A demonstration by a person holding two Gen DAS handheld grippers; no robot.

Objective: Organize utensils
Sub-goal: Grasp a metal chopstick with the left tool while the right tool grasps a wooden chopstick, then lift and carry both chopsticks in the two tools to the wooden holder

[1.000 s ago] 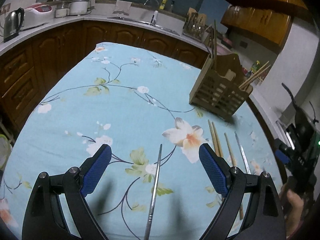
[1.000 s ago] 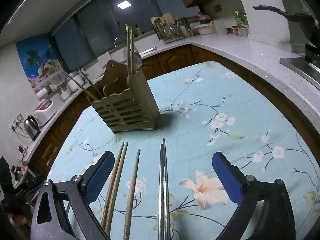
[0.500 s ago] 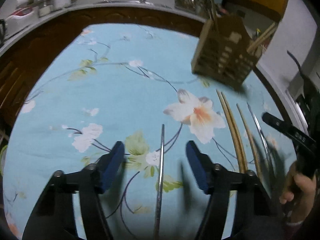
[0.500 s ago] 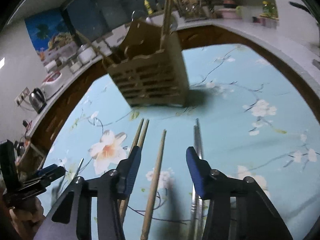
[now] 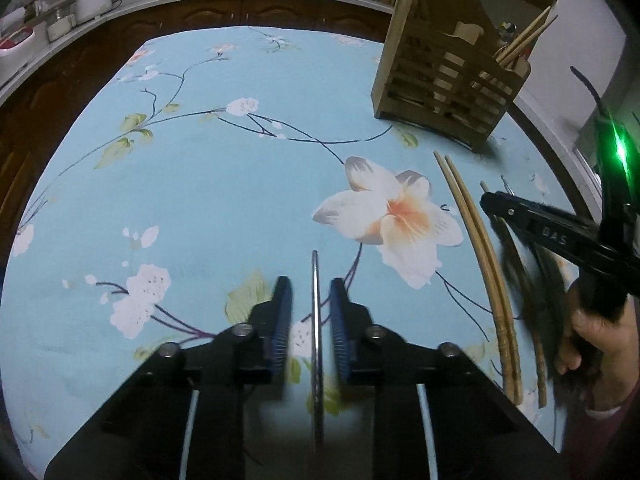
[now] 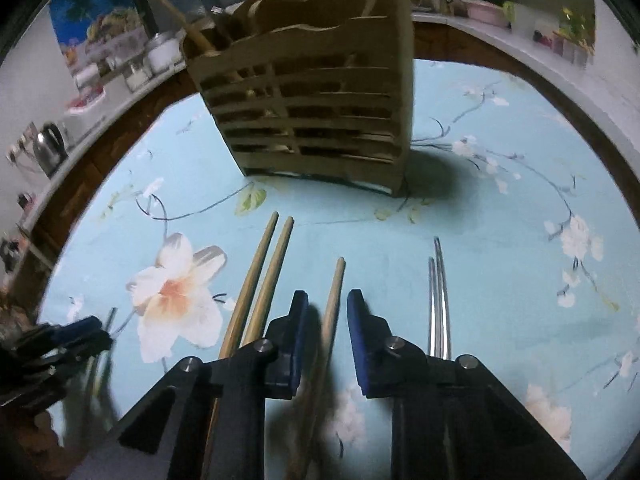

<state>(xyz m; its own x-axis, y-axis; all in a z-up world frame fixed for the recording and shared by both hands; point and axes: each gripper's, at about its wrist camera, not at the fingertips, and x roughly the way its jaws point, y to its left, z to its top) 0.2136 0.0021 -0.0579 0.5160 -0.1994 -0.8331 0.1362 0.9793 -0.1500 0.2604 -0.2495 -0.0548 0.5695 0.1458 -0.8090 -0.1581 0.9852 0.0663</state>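
Both grippers have dropped low to the tablecloth [image 5: 224,200] and narrowed since a second ago, when their fingers stood wide. The left gripper [image 5: 311,320] now brackets a lone metal chopstick [image 5: 316,320], a slim gap showing on each side. The right gripper [image 6: 327,332] straddles a single wooden chopstick [image 6: 334,300], also not quite clamped. A wooden pair [image 6: 260,280] and a metal pair [image 6: 438,300] lie to either side, short of the wooden holder [image 6: 320,120]. Both grasps look about to finish; lifting toward the holder should follow.
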